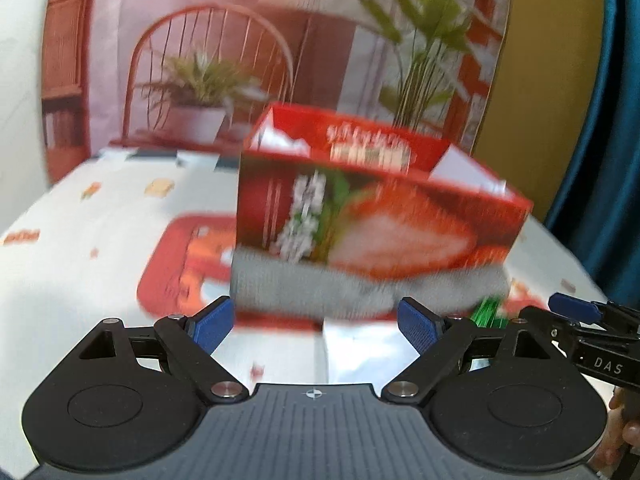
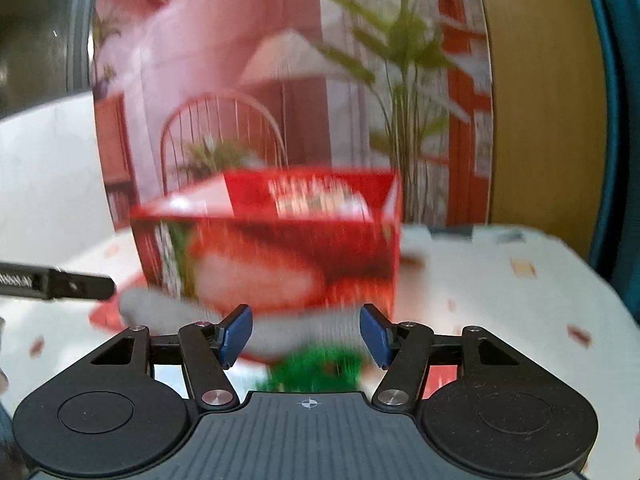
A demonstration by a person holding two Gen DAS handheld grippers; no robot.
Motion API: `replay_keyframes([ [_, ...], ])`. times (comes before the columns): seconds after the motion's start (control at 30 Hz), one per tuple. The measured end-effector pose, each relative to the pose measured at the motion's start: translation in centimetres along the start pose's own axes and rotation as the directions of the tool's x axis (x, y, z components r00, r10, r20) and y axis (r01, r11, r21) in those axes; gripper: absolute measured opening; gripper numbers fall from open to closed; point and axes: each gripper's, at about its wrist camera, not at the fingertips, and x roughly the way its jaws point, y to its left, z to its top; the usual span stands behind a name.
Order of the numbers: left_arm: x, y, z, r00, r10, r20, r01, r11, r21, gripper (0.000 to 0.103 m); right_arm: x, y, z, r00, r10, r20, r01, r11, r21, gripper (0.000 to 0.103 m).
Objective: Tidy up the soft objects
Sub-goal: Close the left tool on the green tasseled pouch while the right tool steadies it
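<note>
A red open-top box with a strawberry print stands on the table; in the right wrist view the box is straight ahead. A grey soft cloth lies along its front foot. My left gripper is open wide just short of that cloth, nothing between its pads. My right gripper is open about halfway in front of the grey cloth, pads not pressing it. A green soft item lies under the right gripper; it shows as a green item in the left view. Both views are blurred.
A white patterned tablecloth covers the table, with a red mat under the box. A printed backdrop of a chair and plants stands behind. A blue curtain hangs at the right. The right gripper's arm enters from the right.
</note>
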Motion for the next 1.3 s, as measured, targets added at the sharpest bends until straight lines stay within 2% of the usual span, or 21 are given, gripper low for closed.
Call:
replay_keyframes([
  [0.13,0.5,-0.1,-0.8,0.999,-0.019,-0.026,0.019,1.0,0.011,0.089,0.4,-0.1,-2.3,0.995,-0.017,-0.101,0.018,1.0,0.01,0.057],
  [0.37,0.9,0.1,-1.2,0.999,-0.038,-0.036,0.038,0.999,-0.002,0.089,1.4,-0.4,-3.1,0.988,-0.057,-0.145,0.06,0.998,0.014,0.057],
  [0.87,2.1,0.2,-1.9,0.995,-0.056,-0.086,0.053,0.998,-0.03,0.089,2.7,-1.3,-3.8,0.983,-0.019,-0.185,0.03,0.998,0.059,0.067],
  [1.1,2.6,0.1,-2.3,0.99,-0.078,-0.117,0.074,0.997,-0.037,0.088,2.9,-1.8,-3.8,0.983,0.023,-0.184,0.0,0.993,0.121,0.066],
  [1.3,2.9,0.0,-2.5,0.987,-0.09,-0.133,0.085,0.995,-0.042,0.086,2.6,-0.7,-3.4,0.982,0.082,-0.172,-0.063,0.992,0.113,0.066],
])
